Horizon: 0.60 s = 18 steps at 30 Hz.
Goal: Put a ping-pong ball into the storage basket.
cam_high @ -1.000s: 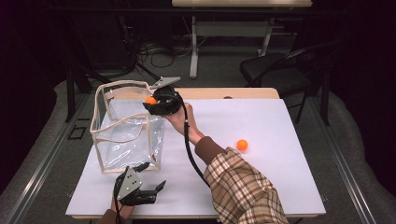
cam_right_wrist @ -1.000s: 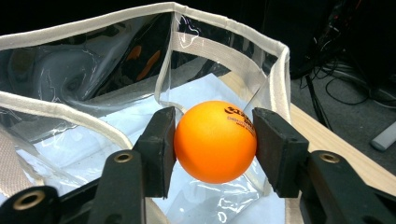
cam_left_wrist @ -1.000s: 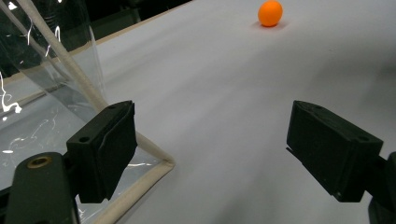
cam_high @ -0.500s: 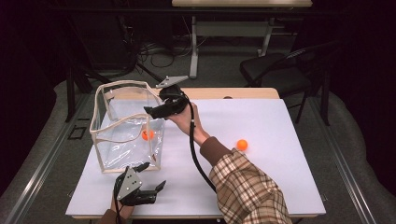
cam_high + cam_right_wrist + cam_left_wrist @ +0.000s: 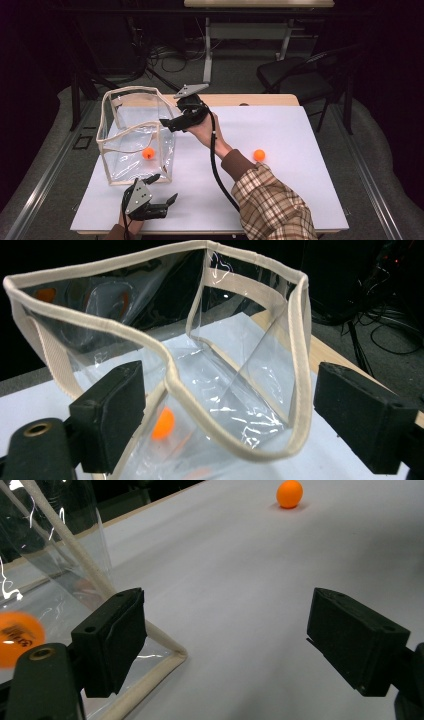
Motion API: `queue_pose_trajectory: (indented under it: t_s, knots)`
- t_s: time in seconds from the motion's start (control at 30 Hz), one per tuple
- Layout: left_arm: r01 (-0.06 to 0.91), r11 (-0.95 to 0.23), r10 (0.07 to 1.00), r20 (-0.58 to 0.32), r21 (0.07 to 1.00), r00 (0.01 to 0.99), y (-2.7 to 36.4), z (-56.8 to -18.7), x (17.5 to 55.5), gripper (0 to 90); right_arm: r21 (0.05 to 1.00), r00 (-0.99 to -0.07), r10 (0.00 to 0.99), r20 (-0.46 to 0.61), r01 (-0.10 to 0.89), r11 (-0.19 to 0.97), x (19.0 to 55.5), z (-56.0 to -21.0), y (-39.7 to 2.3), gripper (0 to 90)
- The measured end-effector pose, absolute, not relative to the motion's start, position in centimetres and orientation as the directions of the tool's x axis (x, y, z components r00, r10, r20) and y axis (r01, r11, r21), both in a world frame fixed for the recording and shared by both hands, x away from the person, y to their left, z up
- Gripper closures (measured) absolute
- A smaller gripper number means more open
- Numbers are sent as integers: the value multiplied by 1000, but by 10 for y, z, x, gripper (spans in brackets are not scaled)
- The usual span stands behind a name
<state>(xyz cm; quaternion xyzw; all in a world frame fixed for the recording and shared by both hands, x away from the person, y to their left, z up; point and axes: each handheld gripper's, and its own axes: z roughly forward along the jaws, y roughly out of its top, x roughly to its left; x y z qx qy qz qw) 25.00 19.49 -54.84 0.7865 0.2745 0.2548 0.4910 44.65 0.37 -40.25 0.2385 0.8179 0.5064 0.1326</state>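
A clear bag with cream trim (image 5: pixel 131 133) stands open on the left of the white table (image 5: pixel 305 195). One orange ball (image 5: pixel 148 153) lies on the bag's floor. A second orange ball (image 5: pixel 258 154) rests on the table to the right. My right gripper (image 5: pixel 167 124) hovers at the bag's right rim; its jaws have just been opening and hold nothing. In the right gripper view, the gripper (image 5: pixel 225 410) looks down past the bag's rim (image 5: pixel 295 340) at the ball (image 5: pixel 163 423). My left gripper (image 5: pixel 164 187) lies open by the bag's front corner (image 5: pixel 160 640), empty.
A wooden strip (image 5: pixel 260 100) edges the table's far side. Behind it are a black chair (image 5: pixel 295 75), a desk's legs (image 5: pixel 207 50) and cables on the floor (image 5: pixel 165 60). The table's front edge runs just below my left gripper.
The orange ball left my right gripper above the bag, fell, and now lies on the bag's floor. The right gripper opened and drew a little right of the opening. The left gripper stayed still.
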Motion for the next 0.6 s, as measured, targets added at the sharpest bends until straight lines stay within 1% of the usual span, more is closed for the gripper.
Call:
queue_pose_trajectory:
  t_s: [0.07, 0.17, 0.37, 0.4, 0.6]
  knots:
    - [184, -363, 682, 127, 913, 720, 195, -549, 250, 159, 888, -855, 517, 24, 255, 381, 437, -407, -13, 98]
    - [182, -367, 680, 130, 912, 721, 195, -549, 250, 159, 886, -855, 518, 25, 259, 385, 434, -411, -21, 94]
    - [182, -368, 682, 131, 912, 720, 195, -549, 250, 159, 885, -855, 518, 27, 261, 385, 433, -413, -23, 93]
    - [182, -368, 682, 131, 912, 720, 195, -549, 250, 159, 874, -849, 528, 27, 277, 400, 430, -424, -38, 93]
    - [186, -367, 683, 129, 912, 719, 195, -549, 250, 159, 867, -838, 544, 41, 300, 398, 426, -437, -59, 83]
